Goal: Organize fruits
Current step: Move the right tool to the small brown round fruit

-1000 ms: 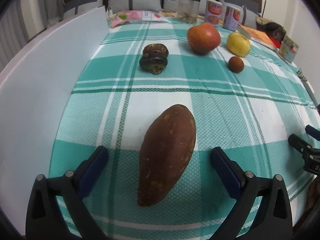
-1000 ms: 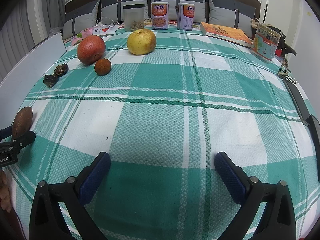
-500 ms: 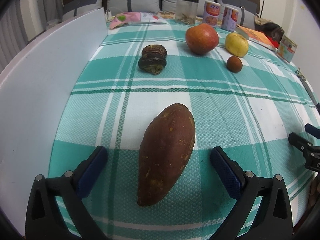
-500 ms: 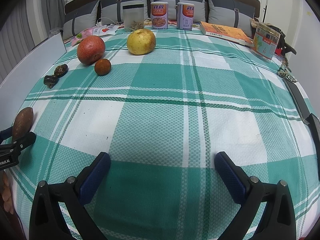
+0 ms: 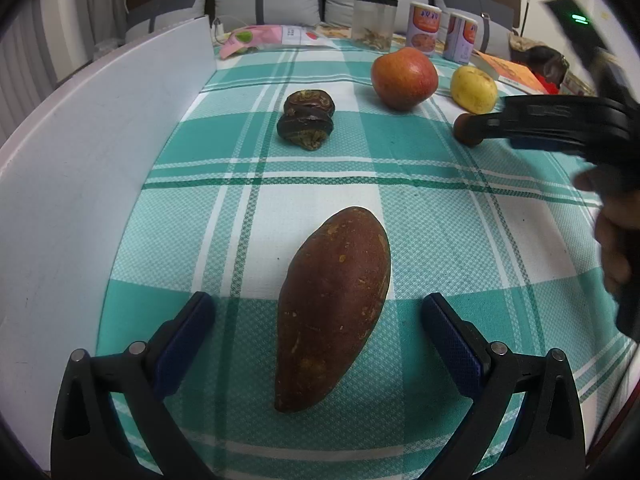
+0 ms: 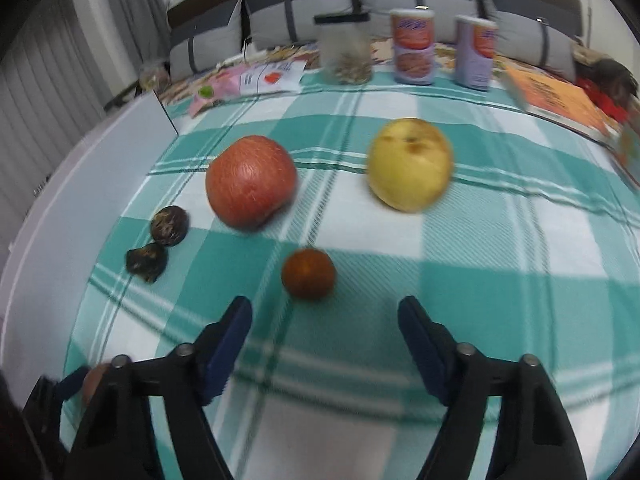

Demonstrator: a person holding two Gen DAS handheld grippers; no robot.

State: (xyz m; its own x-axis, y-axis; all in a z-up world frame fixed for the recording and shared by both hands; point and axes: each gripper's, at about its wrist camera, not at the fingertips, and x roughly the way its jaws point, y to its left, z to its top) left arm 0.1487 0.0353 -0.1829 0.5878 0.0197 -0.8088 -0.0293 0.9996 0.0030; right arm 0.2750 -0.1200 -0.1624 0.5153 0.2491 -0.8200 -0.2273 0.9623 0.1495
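Observation:
On the green checked cloth [image 5: 440,208] a brown sweet potato [image 5: 334,304] lies between the fingers of my left gripper [image 5: 316,300], which is open and does not touch it. Further back are two dark wrinkled fruits [image 5: 306,120], a red apple [image 6: 252,182], a yellow fruit [image 6: 410,164] and a small orange-brown fruit [image 6: 308,274]. My right gripper [image 6: 324,306] hovers just short of that small fruit; its jaws are closing with nothing between them. In the left wrist view one right finger [image 5: 520,120] partly hides the small fruit [image 5: 468,140].
A white board [image 5: 80,160] walls the left side. Along the back stand a clear jar [image 6: 346,52], two cans [image 6: 414,48], snack packets [image 6: 260,80] and an orange book [image 6: 556,100]. Grey cushions are behind them. A hand [image 5: 616,240] shows at the right.
My right gripper has swung left and forward to the fruits, and its jaws have narrowed. It now reaches to the small fruit in the left wrist view. The left gripper and sweet potato stayed put.

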